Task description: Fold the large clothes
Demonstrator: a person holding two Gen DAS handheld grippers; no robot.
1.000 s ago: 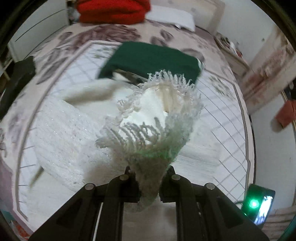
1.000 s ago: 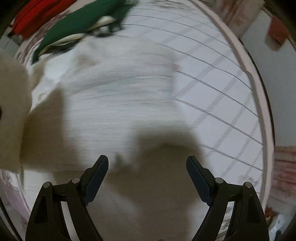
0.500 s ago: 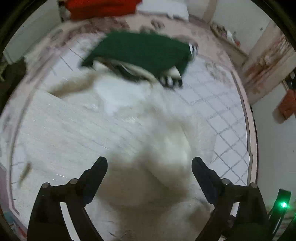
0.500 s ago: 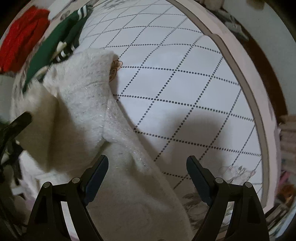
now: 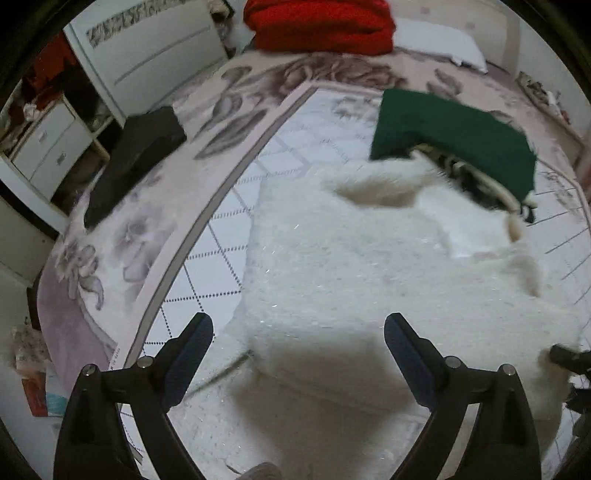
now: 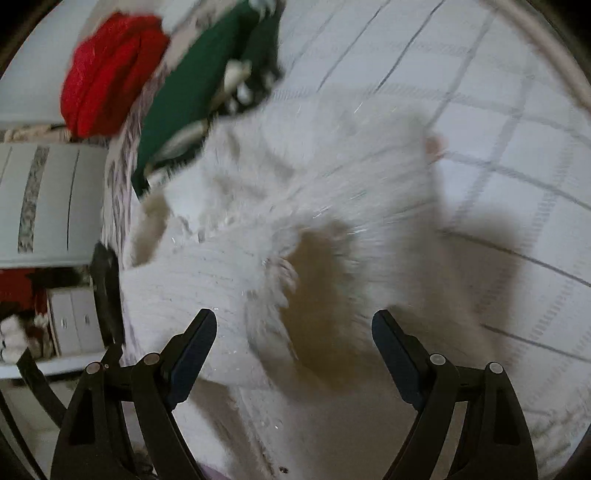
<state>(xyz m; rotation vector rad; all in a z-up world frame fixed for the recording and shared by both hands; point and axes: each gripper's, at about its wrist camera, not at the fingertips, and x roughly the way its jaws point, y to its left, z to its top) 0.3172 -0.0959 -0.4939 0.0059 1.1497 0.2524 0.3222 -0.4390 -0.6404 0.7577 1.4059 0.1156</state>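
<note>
Left tool released, right tool closing, apparently empty, over fuzzy white sweater, quilted bedspread.

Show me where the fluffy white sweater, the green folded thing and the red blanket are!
fluffy white sweater point(image 5: 351, 266), left wrist view, middle of its spread body.
green folded thing point(image 5: 454, 133), left wrist view, its flat top.
red blanket point(image 5: 317, 24), left wrist view, front of the pile.

Released the white fuzzy garment from the left gripper, now spread wide above it beside the green sweater. Right gripper closing over its fringe.
</note>
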